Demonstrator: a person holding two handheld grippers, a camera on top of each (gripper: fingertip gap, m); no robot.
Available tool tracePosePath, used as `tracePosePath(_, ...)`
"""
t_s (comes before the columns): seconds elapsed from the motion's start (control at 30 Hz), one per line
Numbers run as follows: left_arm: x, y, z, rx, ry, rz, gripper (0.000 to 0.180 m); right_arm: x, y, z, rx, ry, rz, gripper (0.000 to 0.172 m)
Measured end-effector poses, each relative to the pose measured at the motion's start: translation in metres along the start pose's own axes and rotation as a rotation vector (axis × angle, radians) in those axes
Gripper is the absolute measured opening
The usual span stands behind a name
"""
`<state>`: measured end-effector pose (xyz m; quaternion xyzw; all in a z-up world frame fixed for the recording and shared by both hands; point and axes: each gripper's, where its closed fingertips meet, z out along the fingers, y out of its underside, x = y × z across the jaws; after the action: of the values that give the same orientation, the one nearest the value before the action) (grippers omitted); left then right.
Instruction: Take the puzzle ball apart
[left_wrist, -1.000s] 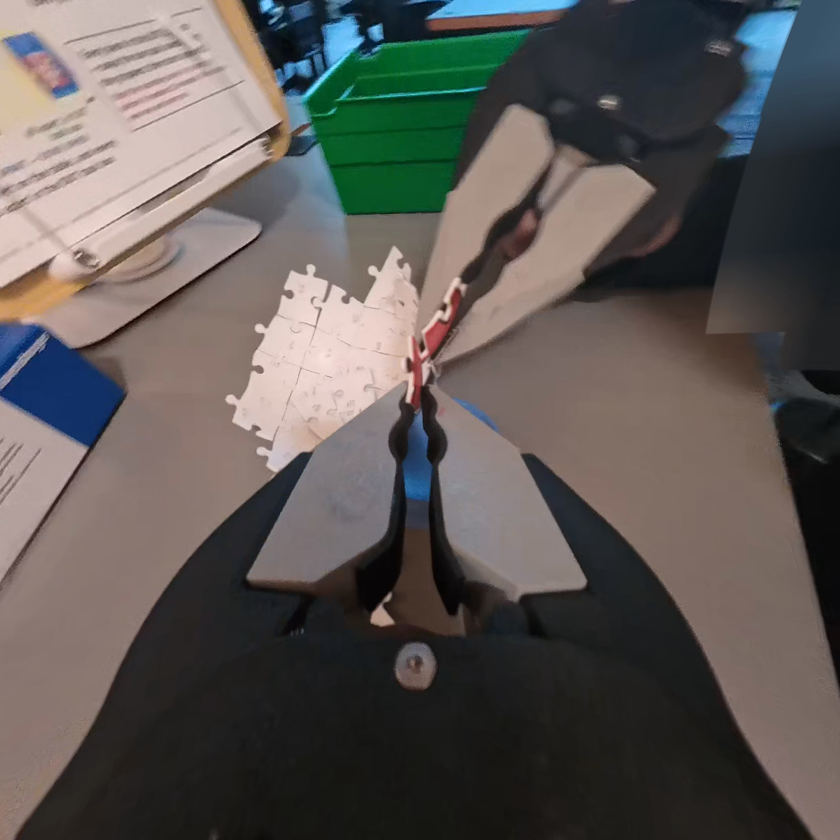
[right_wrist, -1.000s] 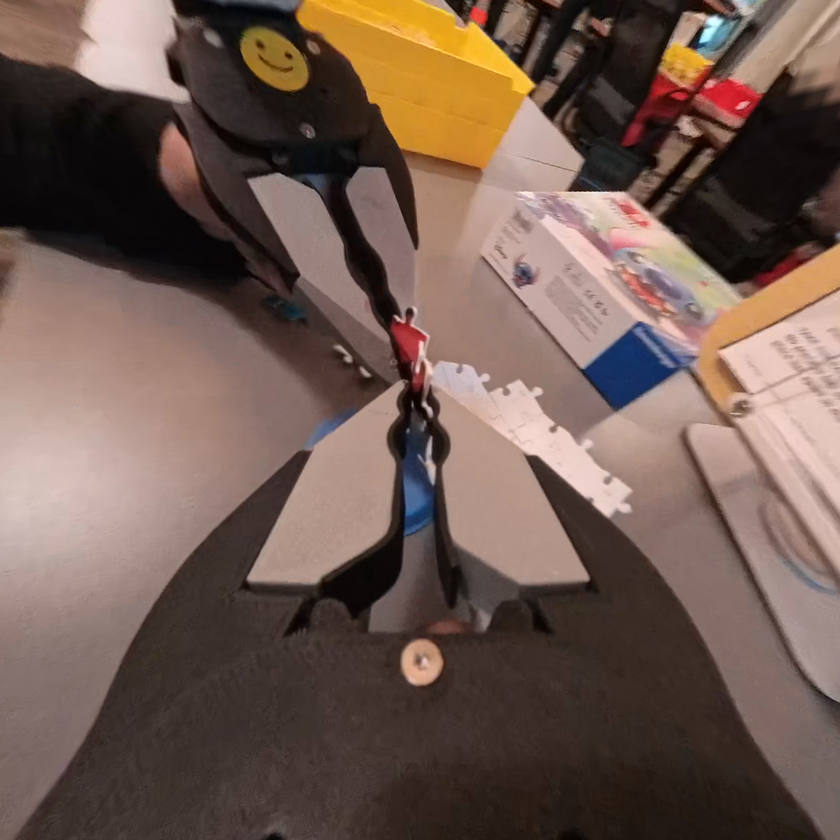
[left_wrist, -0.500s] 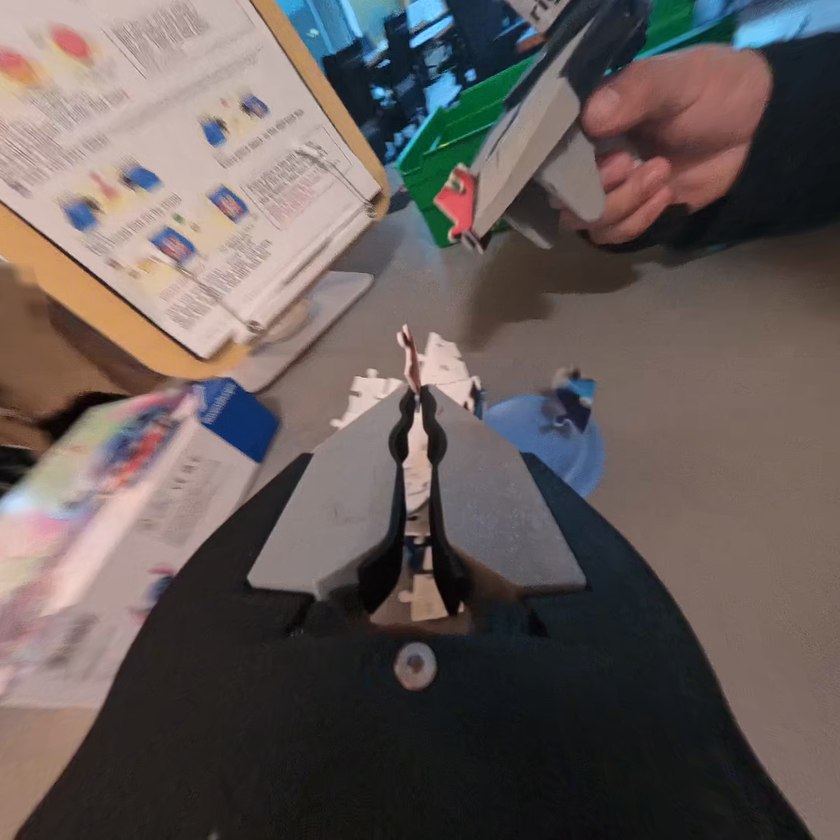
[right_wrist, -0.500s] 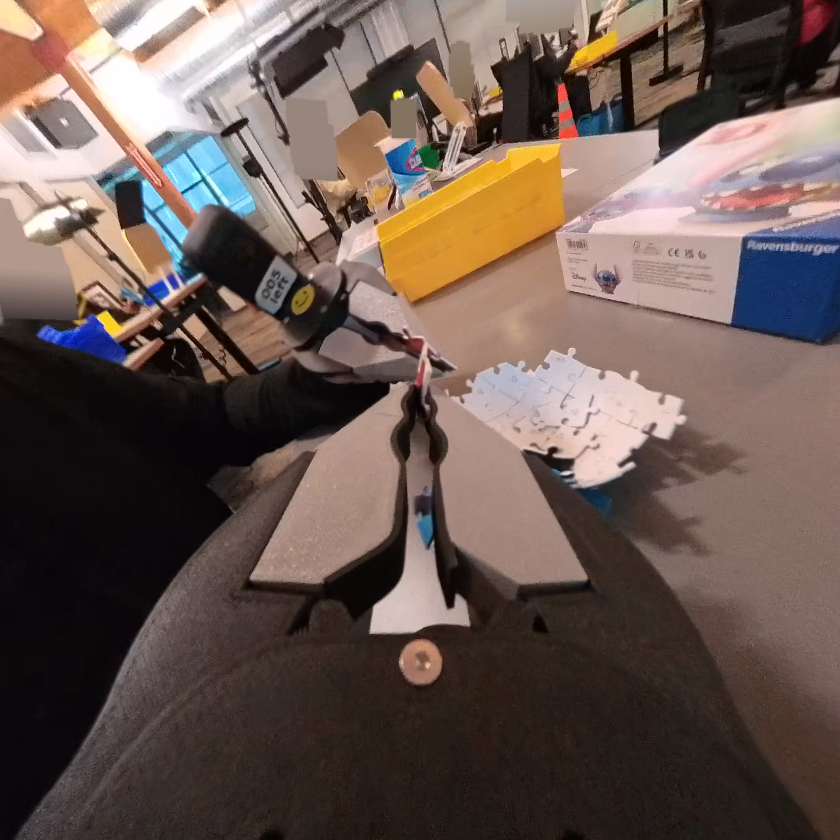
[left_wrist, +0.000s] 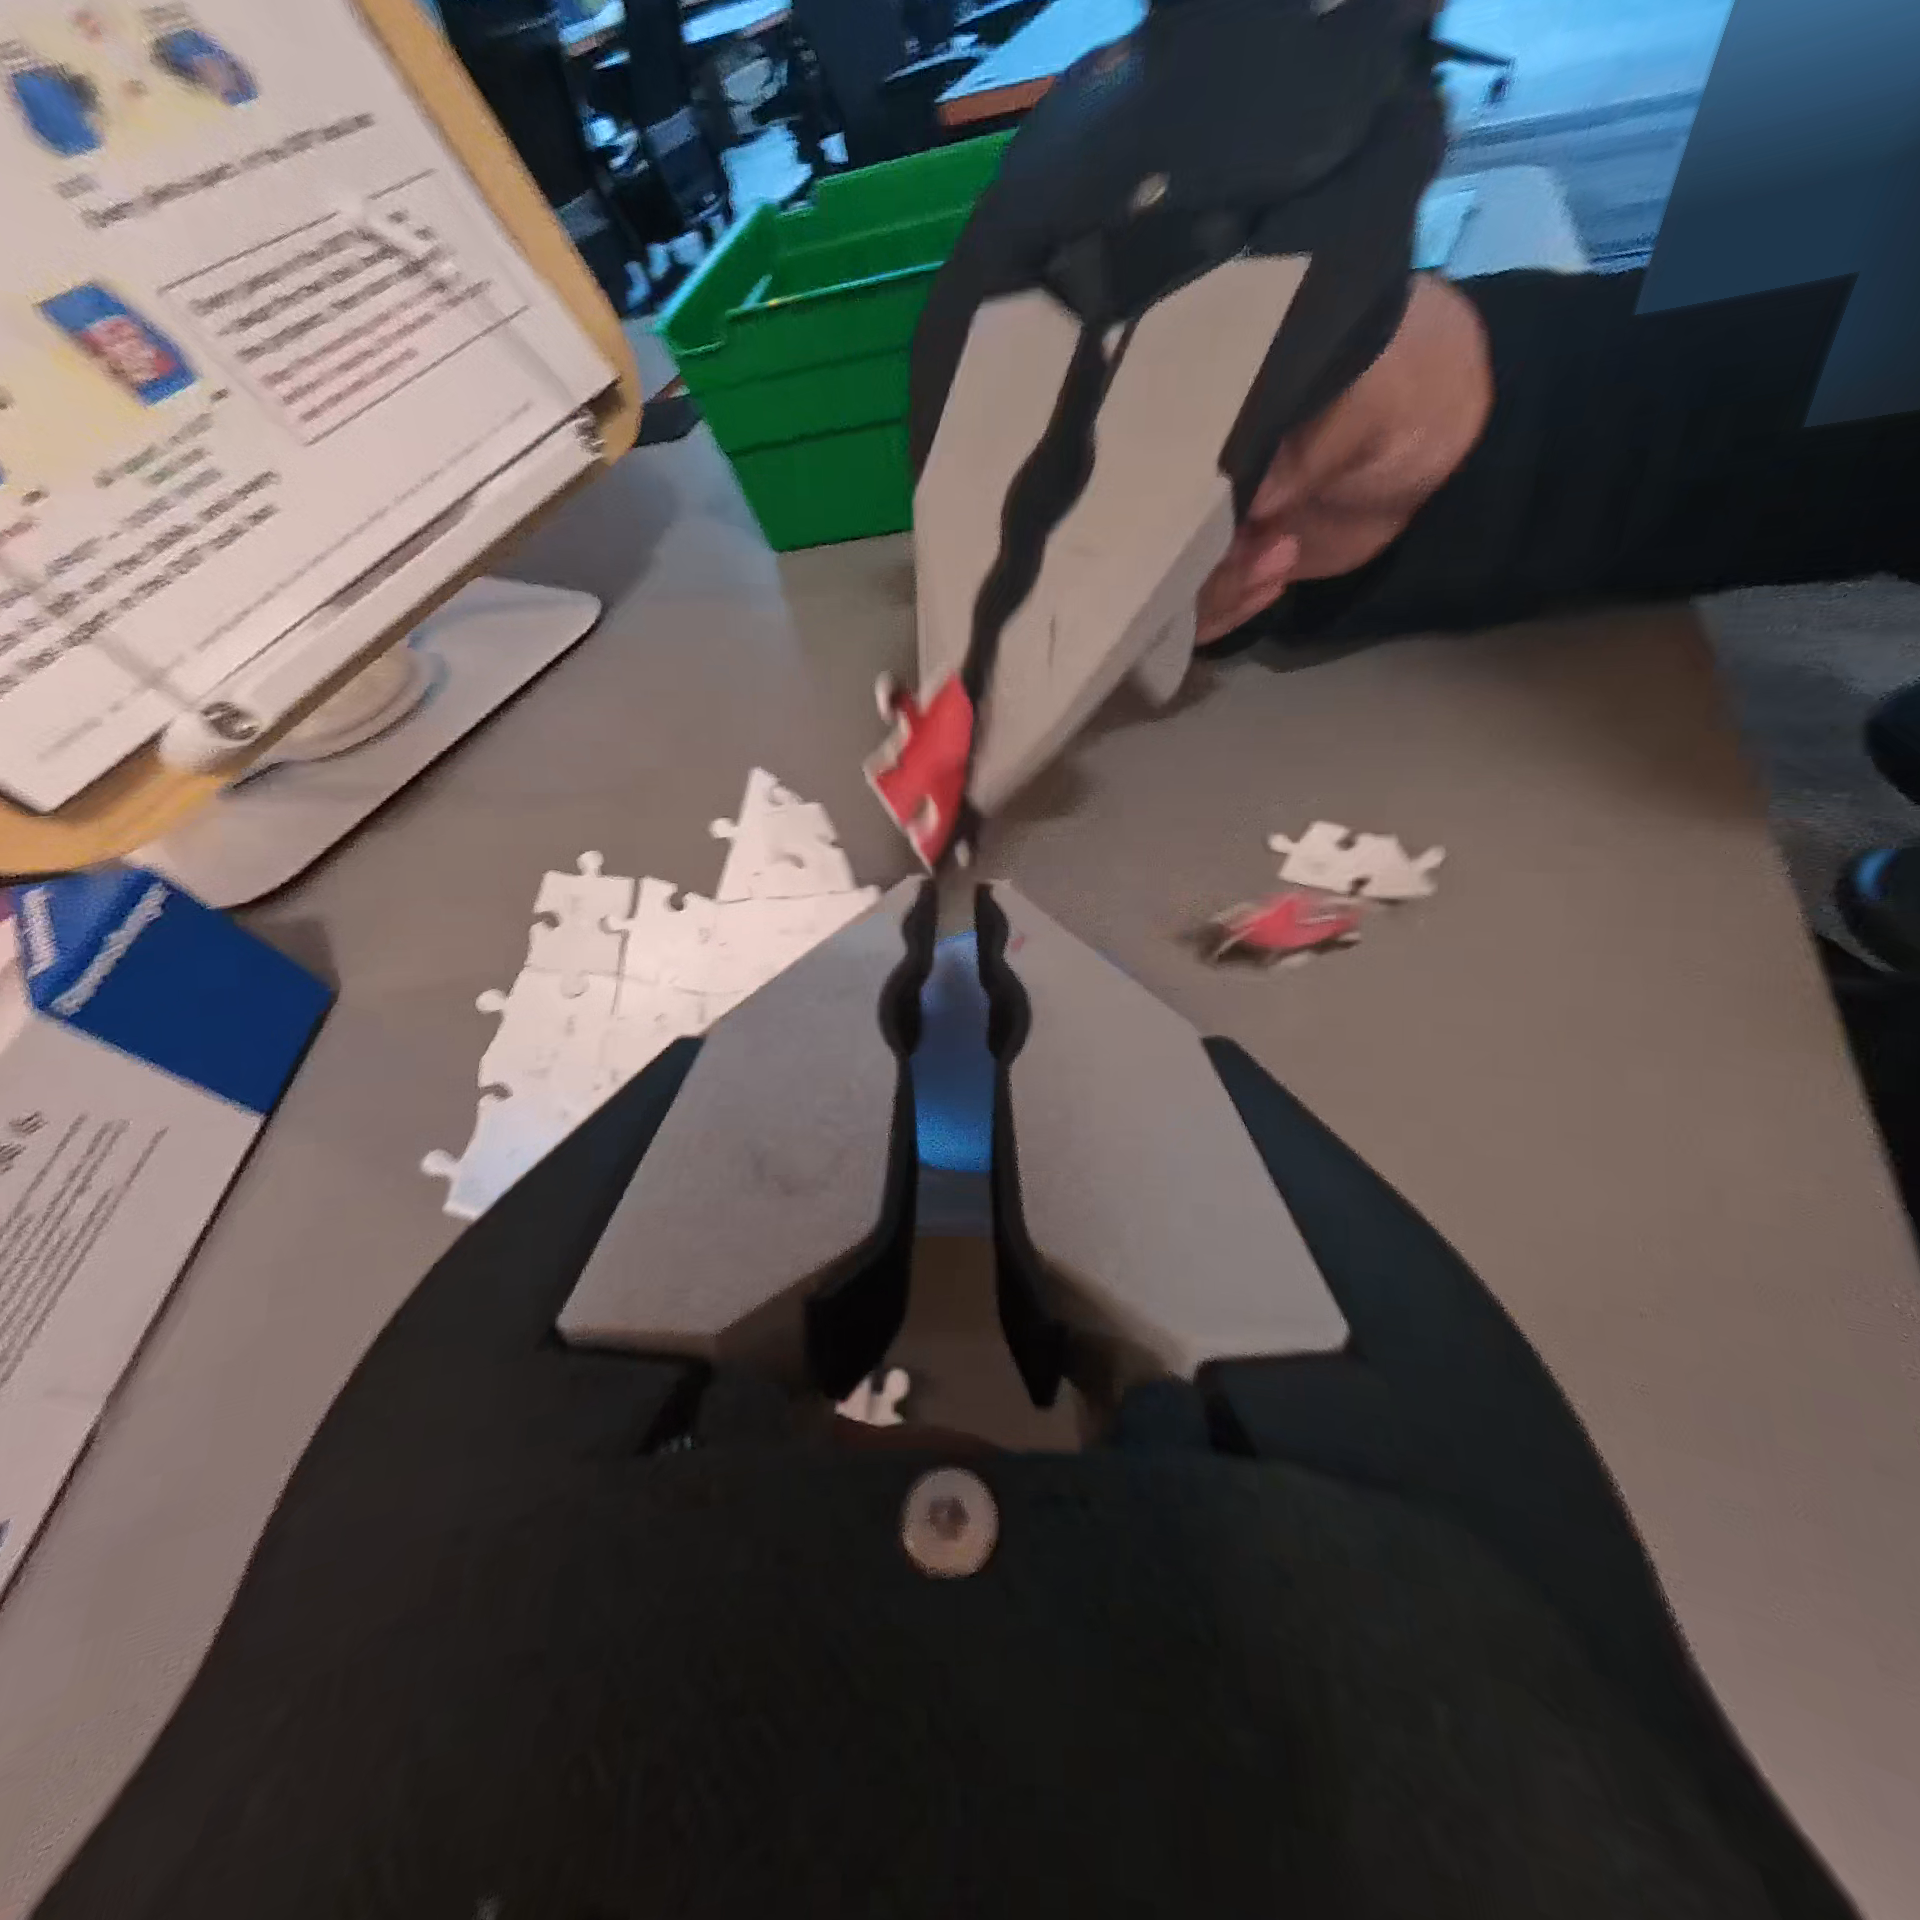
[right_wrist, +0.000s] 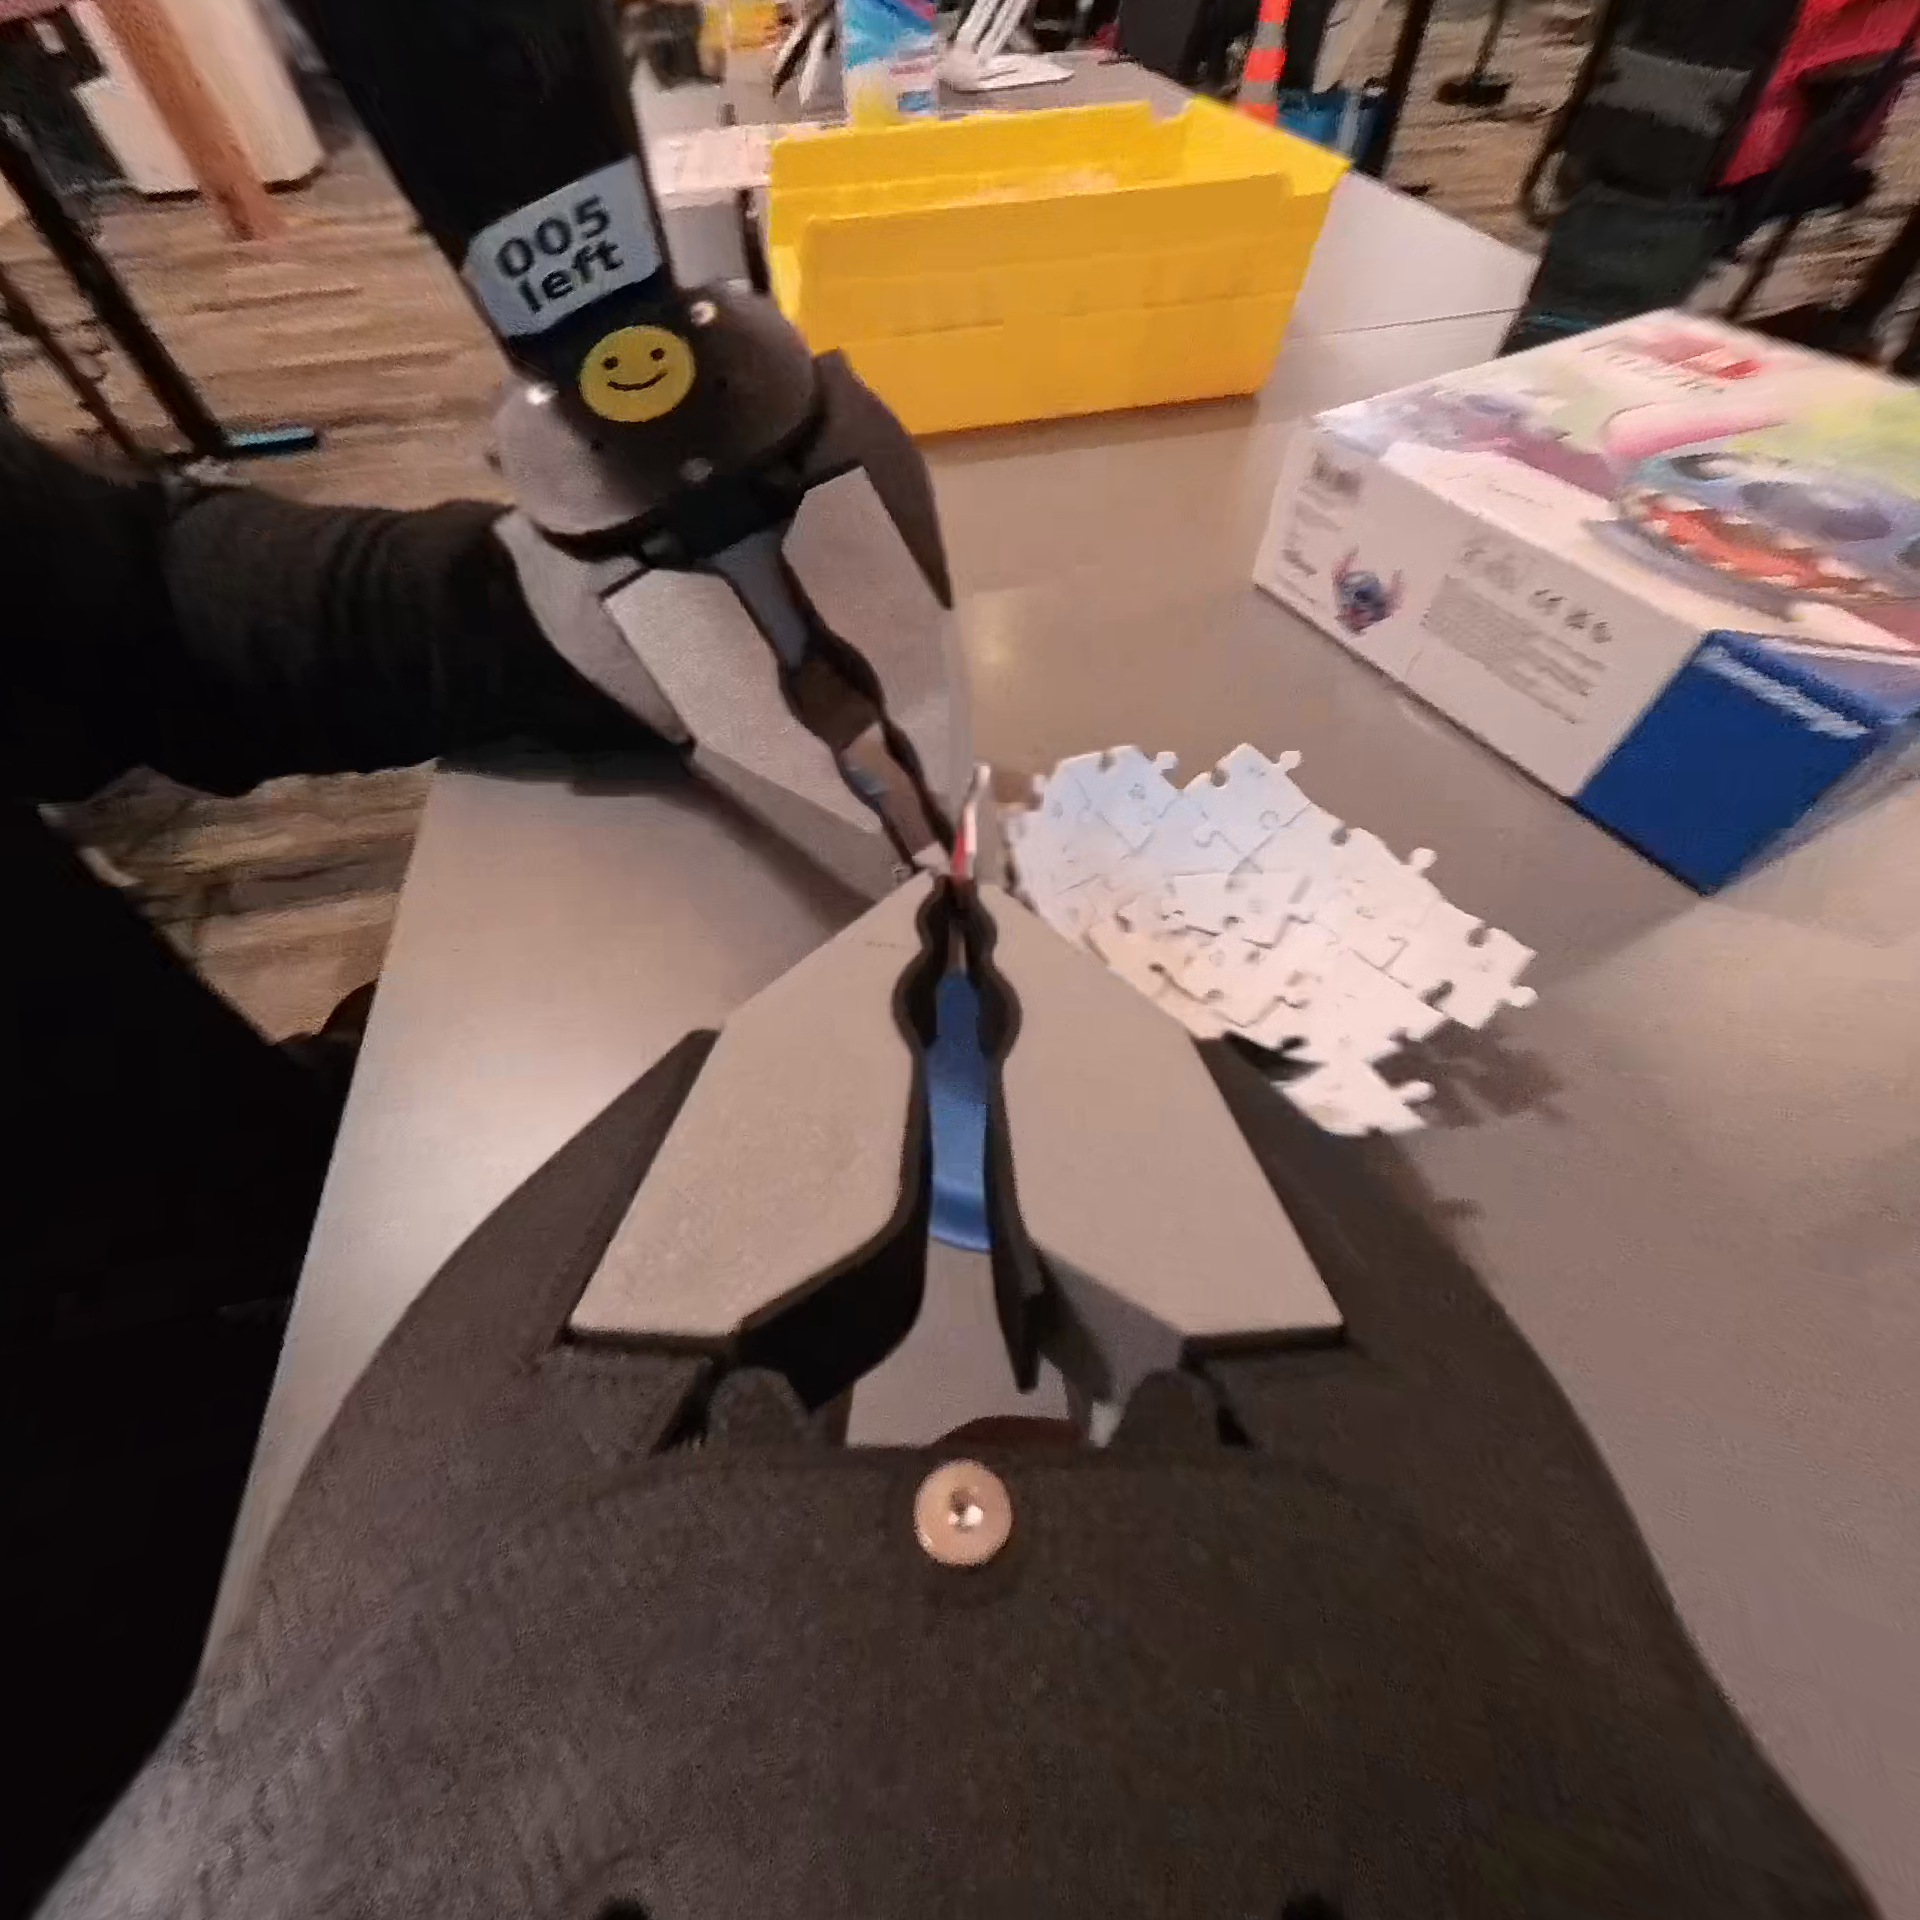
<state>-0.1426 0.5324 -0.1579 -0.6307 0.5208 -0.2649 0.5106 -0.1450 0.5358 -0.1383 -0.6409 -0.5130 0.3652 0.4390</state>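
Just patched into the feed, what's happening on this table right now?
A person works two handheld grippers over a grey table. The right gripper is shut on a red puzzle piece. The left gripper faces it tip to tip, its fingers slightly apart and nothing in them. A sheet of joined white face-down puzzle pieces lies beside them; a loose red piece and white piece lie apart.

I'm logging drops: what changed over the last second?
The left gripper opened and let go of its piece; a blurred red piece now lies on the table. The grippers parted, then neared again. The right gripper keeps its red puzzle piece; the white puzzle sheet stays.
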Motion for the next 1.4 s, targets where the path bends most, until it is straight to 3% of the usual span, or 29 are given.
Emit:
tracePosePath(0.1,-0.010,-0.002,-0.007,0.036,-0.059,0.030,0.001,0.048,-0.015,-0.048,0.047,0.278,-0.026,0.000)
tracePosePath(0.2,-0.010,0.005,-0.008,-0.002,-0.048,0.026,0.009,0.096,-0.023,-0.136,0.043,0.643,-0.032,0.000)
tracePosePath(0.27,0.005,0.005,-0.006,-0.007,0.039,0.028,0.011,0.131,-0.002,-0.201,-0.092,0.898,0.006,0.000)
tracePosePath(0.33,0.025,0.006,-0.003,-0.014,0.117,0.073,0.010,0.162,0.044,-0.253,-0.317,1.085,0.102,0.001)
tracePosePath(0.4,0.022,0.015,0.004,-0.077,0.064,0.120,0.011,0.180,0.083,-0.291,-0.506,1.221,0.178,0.033)
tracePosePath(0.43,0.025,0.018,0.005,-0.093,0.071,0.131,0.013,0.180,0.091,-0.298,-0.541,1.250,0.192,0.041)
tracePosePath(0.5,0.029,0.016,0.005,-0.079,0.091,0.130,0.013,0.164,0.084,-0.290,-0.496,1.223,0.172,0.052)
tracePosePath(0.53,0.027,0.017,0.005,-0.081,0.076,0.129,0.013,0.147,0.073,-0.271,-0.442,1.130,0.159,0.049)
tracePosePath(0.63,0.026,0.017,0.004,-0.077,0.099,0.092,0.014,0.040,0.045,-0.163,-0.262,0.484,0.153,0.037)
tracePosePath(0.7,0.031,0.015,0.003,-0.066,0.129,0.089,0.014,-0.023,0.052,-0.113,-0.267,0.209,0.131,0.043)
tracePosePath(0.77,0.052,0.011,-0.001,-0.044,0.239,0.080,0.017,-0.044,0.078,-0.083,-0.365,0.166,0.086,0.053)
tracePosePath(0.83,0.084,0.006,-0.004,-0.040,0.390,0.056,0.028,-0.052,0.099,-0.062,-0.440,0.140,0.063,0.054)
tracePosePath(0.93,0.122,0.004,-0.004,-0.066,0.482,0.104,0.045,-0.055,0.122,-0.045,-0.517,0.114,0.032,0.053)
tracePosePath(1.0,0.142,0.001,-0.001,-0.080,0.505,0.118,0.047,-0.049,0.121,-0.047,-0.488,0.124,0.014,0.000)
tracePosePath(1.17,0.175,0.013,0.029,-0.180,0.447,0.195,0.037,-0.003,0.106,-0.089,-0.475,0.369,-0.002,0.000)
tracePosePath(1.2,0.175,0.020,0.035,-0.222,0.436,0.226,0.031,0.014,0.096,-0.110,-0.457,0.458,-0.005,0.000)
tracePosePath(1.27,0.171,0.030,0.043,-0.297,0.413,0.249,0.000,0.061,0.081,-0.173,-0.436,0.713,0.001,0.000)
tracePosePath(1.3,0.170,0.029,0.046,-0.291,0.407,0.260,0.000,0.083,0.081,-0.208,-0.447,0.827,0.024,0.000)
tracePosePath(1.4,0.157,0.027,0.060,-0.290,0.348,0.287,0.000,0.102,0.088,-0.249,-0.401,0.813,0.246,0.003)
